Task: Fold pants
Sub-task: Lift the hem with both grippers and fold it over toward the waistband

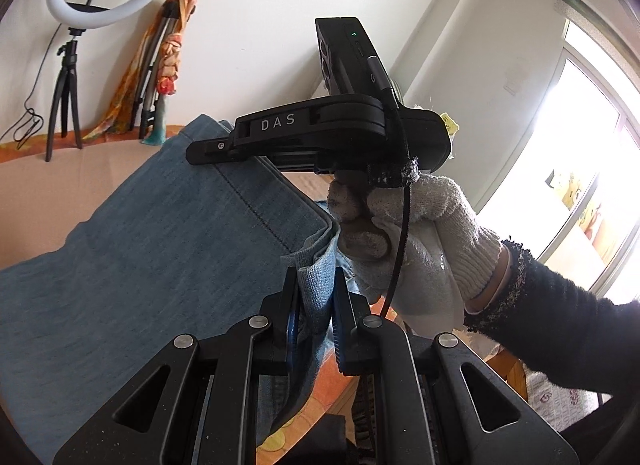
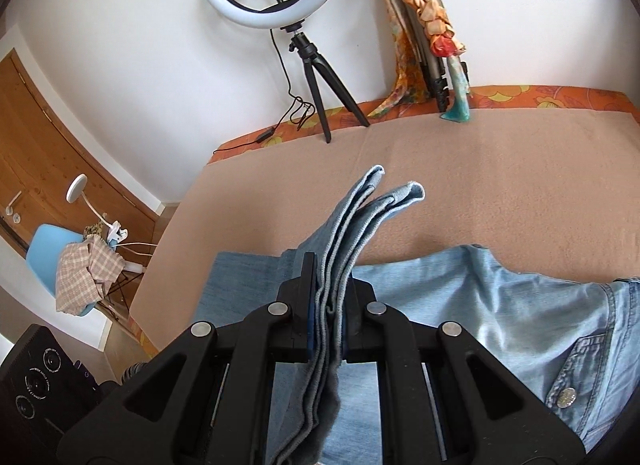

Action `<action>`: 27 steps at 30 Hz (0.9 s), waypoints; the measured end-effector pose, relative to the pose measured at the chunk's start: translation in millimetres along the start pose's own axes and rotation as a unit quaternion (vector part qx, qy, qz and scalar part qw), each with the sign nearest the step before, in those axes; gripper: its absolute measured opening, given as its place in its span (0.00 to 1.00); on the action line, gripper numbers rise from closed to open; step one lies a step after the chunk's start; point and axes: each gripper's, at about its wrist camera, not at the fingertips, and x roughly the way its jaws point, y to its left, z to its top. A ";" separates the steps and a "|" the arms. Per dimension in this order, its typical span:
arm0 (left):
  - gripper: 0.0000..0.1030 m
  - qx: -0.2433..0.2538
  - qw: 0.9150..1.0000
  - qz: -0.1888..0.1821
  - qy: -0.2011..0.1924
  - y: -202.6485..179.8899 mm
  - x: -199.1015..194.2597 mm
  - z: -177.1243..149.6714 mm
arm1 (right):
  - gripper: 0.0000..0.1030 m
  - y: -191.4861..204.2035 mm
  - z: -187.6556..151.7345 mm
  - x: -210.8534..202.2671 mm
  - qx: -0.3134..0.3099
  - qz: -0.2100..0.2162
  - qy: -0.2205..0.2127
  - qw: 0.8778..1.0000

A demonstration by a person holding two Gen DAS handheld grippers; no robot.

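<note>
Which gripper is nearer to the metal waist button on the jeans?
Right. The right gripper, shut on the leg hems, has the button just off to its right. The left gripper clamps a denim edge, with no button in its view.

Pants [image 2: 500, 305]: light blue denim, metal waist button showing. Partly folded, lying on a tan blanket. Hem edges raised, layers bunched together.

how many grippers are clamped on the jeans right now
2. The left gripper pinches a fold of the jeans at their edge; the right gripper is shut on the stacked hem layers. No others visible.
</note>
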 end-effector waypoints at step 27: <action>0.12 0.051 0.992 -0.088 0.080 -70.1 183.5 27.2 | 0.09 -180.8 -18.5 -99.2 0.067 -0.113 -0.017 0.991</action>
